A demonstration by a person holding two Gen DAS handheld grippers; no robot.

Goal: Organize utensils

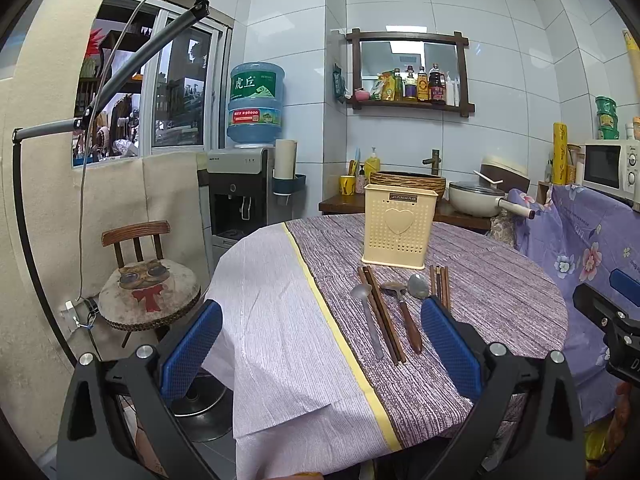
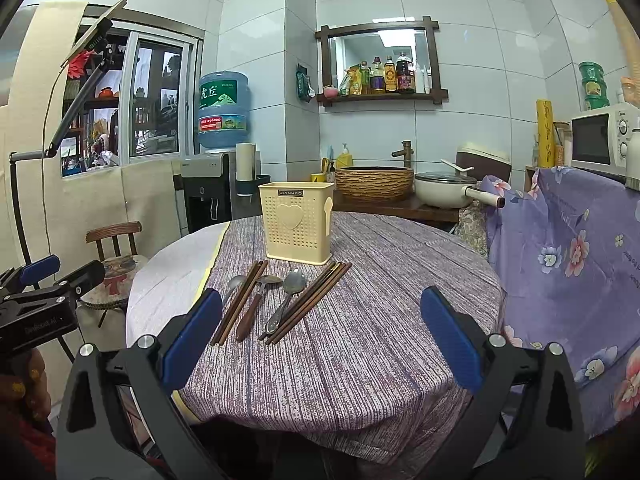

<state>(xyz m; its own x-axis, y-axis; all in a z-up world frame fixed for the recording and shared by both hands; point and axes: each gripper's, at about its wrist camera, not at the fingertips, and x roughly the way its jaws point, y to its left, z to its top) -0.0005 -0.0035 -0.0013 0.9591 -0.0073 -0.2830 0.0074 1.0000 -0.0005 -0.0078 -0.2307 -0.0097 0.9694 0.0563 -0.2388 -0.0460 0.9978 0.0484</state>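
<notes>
Both grippers are hovering spread wide and empty over the near edge of the round table (image 2: 400, 320).

The left gripper (image 1: 320, 344) and right gripper (image 2: 320, 332) are showing textured blue pads. Left to right are lying a grey spoon (image 1: 366, 312), dark wooden chopsticks (image 2: 239, 302), a wood-handled ladle (image 2: 256, 300), a steel spoon (image 2: 288, 296) and more chopsticks (image 2: 308, 300), just near of the perforated cream holder (image 2: 298, 222). Only the left wrist view is showing the white cloth (image 1: 272, 320) fully.

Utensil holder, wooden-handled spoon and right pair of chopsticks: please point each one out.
Utensil holder (image 2: 297, 224), right wrist view, on its heart-embossed front wall.
Wooden-handled spoon (image 2: 249, 318), right wrist view, on its brown handle.
Right pair of chopsticks (image 2: 310, 302), right wrist view, at mid-length.
</notes>
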